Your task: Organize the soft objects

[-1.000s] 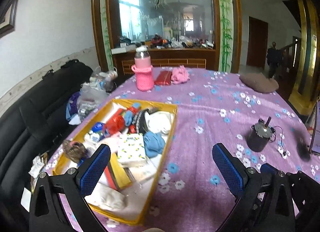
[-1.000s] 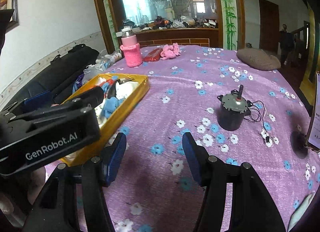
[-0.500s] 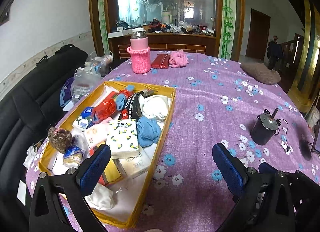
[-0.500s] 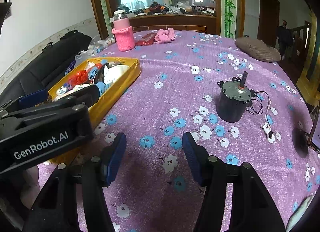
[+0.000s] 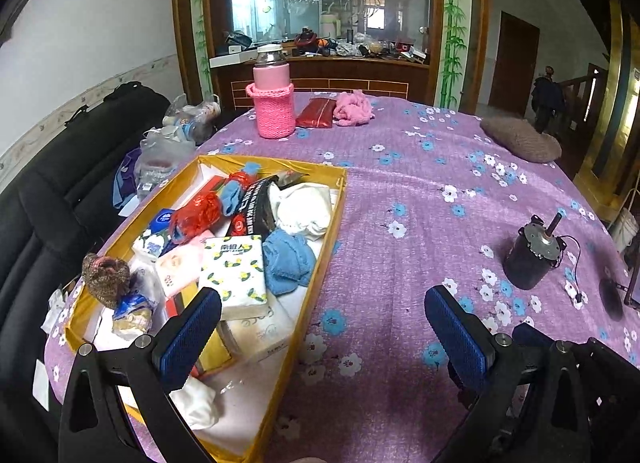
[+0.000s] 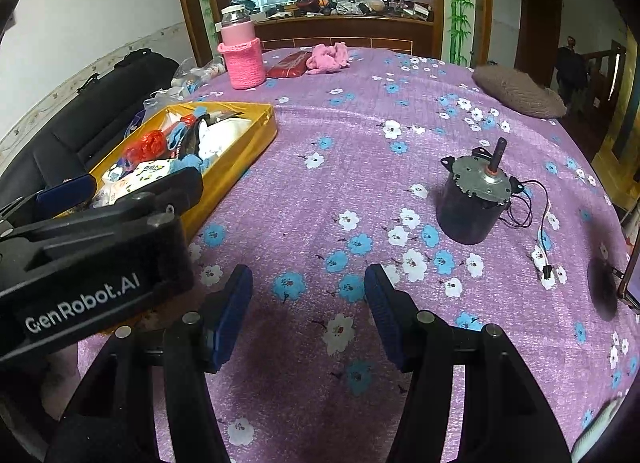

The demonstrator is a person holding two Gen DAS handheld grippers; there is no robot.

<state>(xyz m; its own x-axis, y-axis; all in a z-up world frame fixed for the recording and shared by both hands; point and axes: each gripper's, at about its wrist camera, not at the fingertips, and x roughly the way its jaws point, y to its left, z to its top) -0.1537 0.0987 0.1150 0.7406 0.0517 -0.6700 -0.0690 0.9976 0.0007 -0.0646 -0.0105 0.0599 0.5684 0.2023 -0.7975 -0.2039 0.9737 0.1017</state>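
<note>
A round counter under a purple flowered cloth [image 5: 400, 183] fills a cluttered room, and at its nine o'clock edge sits the yellow tray [image 5: 336, 199] heaped with soft goods: blue cloth [image 5: 288, 259], white cloth [image 5: 304, 207], tissue pack [image 5: 236, 271]. Both the left tongs [image 5: 320, 327] and right tongs [image 6: 308, 311] hang spread and empty, so this looks like the approach step, calling for a reach to the tray or to loose pieces. A pink rag [image 5: 354, 109] and brown cushion [image 5: 520, 139] lie toward twelve and two o'clock, while the motor [image 6: 472, 199] stands in the right tongs' way.
</note>
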